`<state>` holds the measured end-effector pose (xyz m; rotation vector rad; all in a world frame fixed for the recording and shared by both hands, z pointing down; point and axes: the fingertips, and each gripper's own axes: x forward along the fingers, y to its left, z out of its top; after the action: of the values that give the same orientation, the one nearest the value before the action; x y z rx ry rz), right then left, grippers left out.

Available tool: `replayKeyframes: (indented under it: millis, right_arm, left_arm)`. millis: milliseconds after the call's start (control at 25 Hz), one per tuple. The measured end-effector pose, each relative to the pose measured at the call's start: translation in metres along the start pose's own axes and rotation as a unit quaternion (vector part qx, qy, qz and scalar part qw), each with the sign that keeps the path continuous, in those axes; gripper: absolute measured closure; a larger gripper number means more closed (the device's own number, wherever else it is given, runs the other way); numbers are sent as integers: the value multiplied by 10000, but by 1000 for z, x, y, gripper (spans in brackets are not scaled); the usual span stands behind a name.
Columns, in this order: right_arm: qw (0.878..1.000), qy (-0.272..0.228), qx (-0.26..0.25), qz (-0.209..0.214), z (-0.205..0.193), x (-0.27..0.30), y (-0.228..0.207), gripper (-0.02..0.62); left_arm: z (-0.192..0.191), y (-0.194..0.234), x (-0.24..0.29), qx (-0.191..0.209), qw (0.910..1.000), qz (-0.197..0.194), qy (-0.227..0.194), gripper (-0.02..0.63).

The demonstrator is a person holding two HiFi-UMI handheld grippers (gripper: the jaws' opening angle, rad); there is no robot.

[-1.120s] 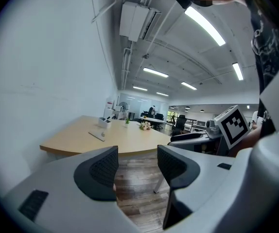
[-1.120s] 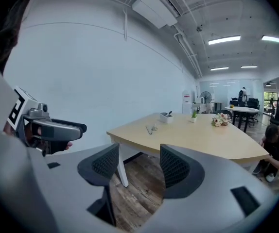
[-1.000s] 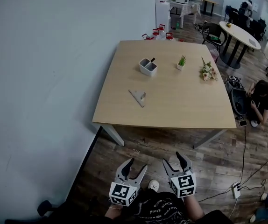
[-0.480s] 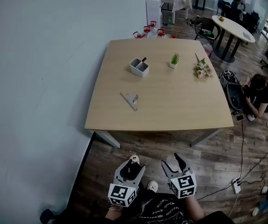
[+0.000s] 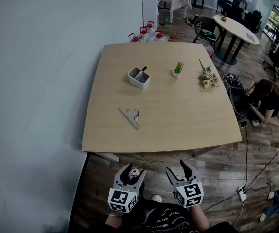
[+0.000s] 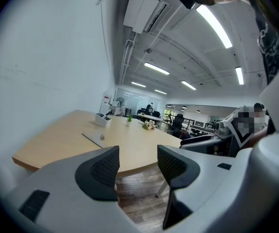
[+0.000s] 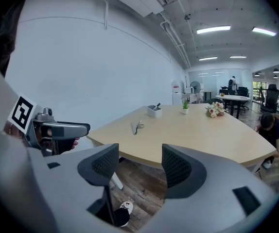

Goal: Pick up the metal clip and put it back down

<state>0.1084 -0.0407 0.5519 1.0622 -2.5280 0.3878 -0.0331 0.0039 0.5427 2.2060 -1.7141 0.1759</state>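
Observation:
The metal clip (image 5: 130, 116) lies flat on the wooden table (image 5: 178, 125), left of its middle; it is small and far off in the left gripper view (image 6: 95, 139) and the right gripper view (image 7: 136, 127). Both grippers hang over the floor in front of the table's near edge, well short of the clip. My left gripper (image 5: 130, 173) is open, nothing between its jaws. My right gripper (image 5: 180, 170) is open and empty too. The left gripper's body (image 7: 52, 130) shows at the left of the right gripper view.
A white two-slot holder (image 5: 138, 77), a small potted plant (image 5: 177, 68) and a flower bunch (image 5: 207, 78) stand toward the table's far side. A white wall (image 5: 37, 81) runs along the left. A person (image 5: 261, 98) crouches at the right, near cables and a power strip (image 5: 240, 191).
The head view has shifted, so the table sits nearer and lower in frame. Both grippers stay low in front of the table. The left one's jaws look less spread than a second ago.

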Motion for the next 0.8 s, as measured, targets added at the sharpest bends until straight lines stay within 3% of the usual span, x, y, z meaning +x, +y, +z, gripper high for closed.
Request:
replayKeyframes:
  millis: [400, 800]
  right_arm:
    - [9991, -11, 161, -400, 48, 84, -11, 314]
    - [9978, -30, 364, -560, 73, 148, 11, 314]
  left_arm:
    - [42, 87, 58, 130, 9993, -353, -1, 362]
    - [67, 160, 81, 231, 9985, -505, 6, 362]
